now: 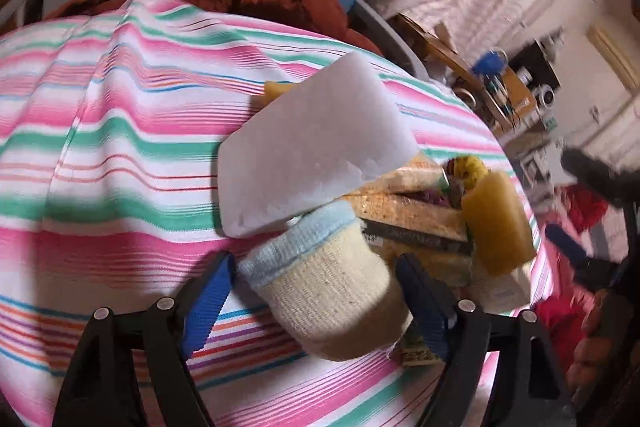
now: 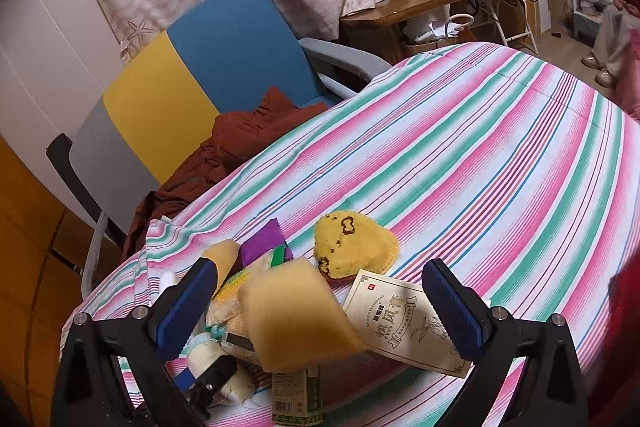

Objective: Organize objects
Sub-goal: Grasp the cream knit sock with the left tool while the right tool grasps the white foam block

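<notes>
In the left wrist view my left gripper [image 1: 316, 261] is shut on a rolled cream sock with a light-blue cuff [image 1: 328, 291], both blue pads against its sides. Behind the sock a white foam block [image 1: 312, 147] leans on a pile with a woven-patterned box [image 1: 408, 215] and a yellow sponge [image 1: 500, 223]. My right gripper [image 2: 322, 267] stands wide open over the same pile, holding nothing. Below it sit a yellow sponge [image 2: 296, 323], a yellow knitted heart pad [image 2: 352, 247] and a printed paper packet [image 2: 404, 323]. The sock [image 2: 204, 351] shows at lower left, partly hidden by a black finger.
A striped pink, green and white cloth [image 2: 500, 167] covers the table. A blue, yellow and grey chair [image 2: 224, 43] with a rust-brown garment [image 2: 240, 139] stands at the far edge. A green carton [image 2: 298, 395] and a purple item [image 2: 264, 241] lie in the pile.
</notes>
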{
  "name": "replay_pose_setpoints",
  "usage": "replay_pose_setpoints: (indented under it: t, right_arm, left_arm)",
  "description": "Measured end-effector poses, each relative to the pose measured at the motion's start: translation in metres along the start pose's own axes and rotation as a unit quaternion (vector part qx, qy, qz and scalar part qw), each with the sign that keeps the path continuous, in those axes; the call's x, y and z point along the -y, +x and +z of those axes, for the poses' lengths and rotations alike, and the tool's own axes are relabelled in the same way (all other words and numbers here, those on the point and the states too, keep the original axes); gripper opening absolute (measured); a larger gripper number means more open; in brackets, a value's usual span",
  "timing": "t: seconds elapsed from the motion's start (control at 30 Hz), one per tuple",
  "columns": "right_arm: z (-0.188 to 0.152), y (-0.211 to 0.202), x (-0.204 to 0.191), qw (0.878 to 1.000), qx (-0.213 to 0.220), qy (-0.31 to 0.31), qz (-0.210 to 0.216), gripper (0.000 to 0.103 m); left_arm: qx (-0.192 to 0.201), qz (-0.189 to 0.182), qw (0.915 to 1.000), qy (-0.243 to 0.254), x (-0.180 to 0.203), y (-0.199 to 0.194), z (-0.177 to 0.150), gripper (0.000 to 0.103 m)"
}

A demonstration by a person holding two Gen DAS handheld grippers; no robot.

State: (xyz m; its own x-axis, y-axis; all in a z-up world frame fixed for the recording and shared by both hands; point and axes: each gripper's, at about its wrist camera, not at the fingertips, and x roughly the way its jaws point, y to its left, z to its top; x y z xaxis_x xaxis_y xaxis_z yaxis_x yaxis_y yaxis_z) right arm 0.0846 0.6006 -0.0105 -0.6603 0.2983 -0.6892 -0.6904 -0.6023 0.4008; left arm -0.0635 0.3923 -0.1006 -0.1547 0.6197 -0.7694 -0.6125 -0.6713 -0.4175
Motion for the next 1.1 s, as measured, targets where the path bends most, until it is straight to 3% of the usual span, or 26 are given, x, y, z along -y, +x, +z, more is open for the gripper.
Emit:
replay_pose_setpoints:
  t: [0.13, 0.2, 0.3, 0.43, 0.53, 0.77, 0.93, 1.1]
  right_arm:
    - [0.001, 0.001, 0.001, 1.000, 0.001, 0.000, -0.010, 0.103]
    - [0.001, 0.002, 0.003, 1.000, 0.001, 0.001, -0.015, 0.103]
    - [0.002, 0.003, 0.003, 1.000, -0.002, 0.000, -0.020, 0.103]
    - [0.002, 0.001, -0.002, 1.000, 0.004, -0.012, -0.016, 0.103]
    - [0.001, -0.005, -0.012, 0.999, 0.016, -0.033, 0.014, 0.103]
    - [-0.014, -0.013, -0.052, 0.989, 0.022, -0.129, 0.063, 0.103]
    - [-0.023, -0.013, -0.064, 0.985, 0.012, -0.157, 0.066, 0.103]
    - [-0.038, -0.008, -0.092, 0.973, -0.018, -0.211, 0.092, 0.103]
  left_arm:
    - [-0.003, 0.004, 1.0000, 0.008, -0.001, -0.002, 0.000, 0.078]
    - [-0.010, -0.004, 0.9999, 0.009, -0.004, -0.005, 0.000, 0.066]
    - [-0.010, -0.006, 0.9996, 0.024, -0.003, -0.014, -0.005, 0.062]
    - [0.002, 0.016, 0.9981, 0.059, -0.001, -0.034, -0.020, 0.060]
    - [0.008, 0.029, 0.9972, 0.068, -0.008, -0.049, -0.035, 0.060]
    - [0.024, 0.064, 0.9940, 0.085, -0.021, -0.081, -0.057, 0.060]
    - [0.025, 0.069, 0.9939, 0.082, -0.026, -0.088, -0.065, 0.060]
    - [0.028, 0.073, 0.9920, 0.099, -0.026, -0.092, -0.073, 0.060]
